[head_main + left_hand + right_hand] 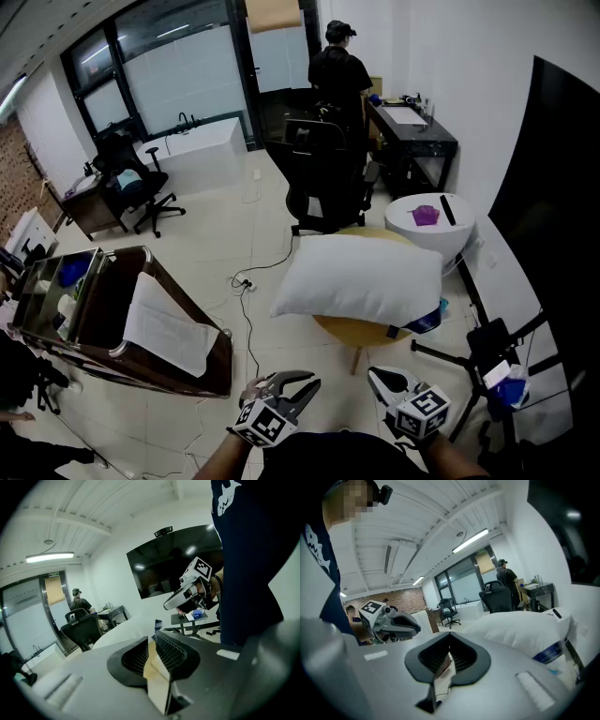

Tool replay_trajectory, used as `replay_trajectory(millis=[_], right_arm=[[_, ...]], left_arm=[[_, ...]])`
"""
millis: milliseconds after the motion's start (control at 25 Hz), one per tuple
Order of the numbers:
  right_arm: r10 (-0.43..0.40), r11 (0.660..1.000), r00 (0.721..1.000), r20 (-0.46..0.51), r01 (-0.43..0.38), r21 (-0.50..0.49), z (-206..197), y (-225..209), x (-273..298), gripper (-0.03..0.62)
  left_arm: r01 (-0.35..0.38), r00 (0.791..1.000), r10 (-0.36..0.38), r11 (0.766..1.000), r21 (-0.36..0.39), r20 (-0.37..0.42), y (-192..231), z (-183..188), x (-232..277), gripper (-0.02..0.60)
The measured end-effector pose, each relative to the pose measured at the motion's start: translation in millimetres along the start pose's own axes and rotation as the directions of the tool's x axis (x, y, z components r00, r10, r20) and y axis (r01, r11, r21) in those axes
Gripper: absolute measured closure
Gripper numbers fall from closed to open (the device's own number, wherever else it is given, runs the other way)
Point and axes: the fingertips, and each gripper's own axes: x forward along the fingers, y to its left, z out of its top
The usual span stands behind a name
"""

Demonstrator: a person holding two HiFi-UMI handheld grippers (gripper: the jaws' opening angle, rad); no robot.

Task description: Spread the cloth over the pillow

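The round yellow wooden table was mostly hidden under the plump white pillow; a blue item beneath its corner could not be identified. The white cloth lay draped on a dark brown trolley, well apart, on pale floor tiles. The left gripper held its jaws slightly parted, empty; the right gripper was closed on nothing.

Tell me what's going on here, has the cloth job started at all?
Not yet, by the look of it. The person holds both claws low in front of the body, and both are empty: the left claw has its jaws slightly apart, the right claw is shut. The white pillow lies bare on a small round table ahead. A white cloth is draped over a brown stand to the left, with neither claw near it.
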Motion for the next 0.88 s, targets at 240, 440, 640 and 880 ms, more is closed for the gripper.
replay_trajectory(millis=[240, 440, 640, 880], right_arm=[[0.013, 1.0, 1.0, 0.01, -0.013, -0.023, 11.3, 17.1, 22.4, 0.588], [0.051, 0.997, 0.999, -0.008, -0.051, -0.063, 14.7, 42.8, 48.8, 0.586], [0.097, 0.99, 0.995, -0.024, -0.099, -0.104, 19.5, 69.4, 76.6, 0.585], [0.143, 0.979, 0.988, -0.054, -0.149, -0.136, 22.5, 96.1, 114.7, 0.572]], left_arm=[[0.002, 1.0, -0.002, 1.0, 0.005, 0.0, 14.6, -9.6, -16.8, 0.54], [-0.029, 1.0, 0.029, 1.0, 0.004, 0.005, 39.4, -17.2, -41.5, 0.54], [-0.053, 0.999, 0.053, 0.999, -0.002, -0.002, 62.0, -26.6, -66.2, 0.54], [-0.092, 0.996, 0.092, 0.996, -0.007, -0.014, 92.8, -42.1, -98.7, 0.54]])
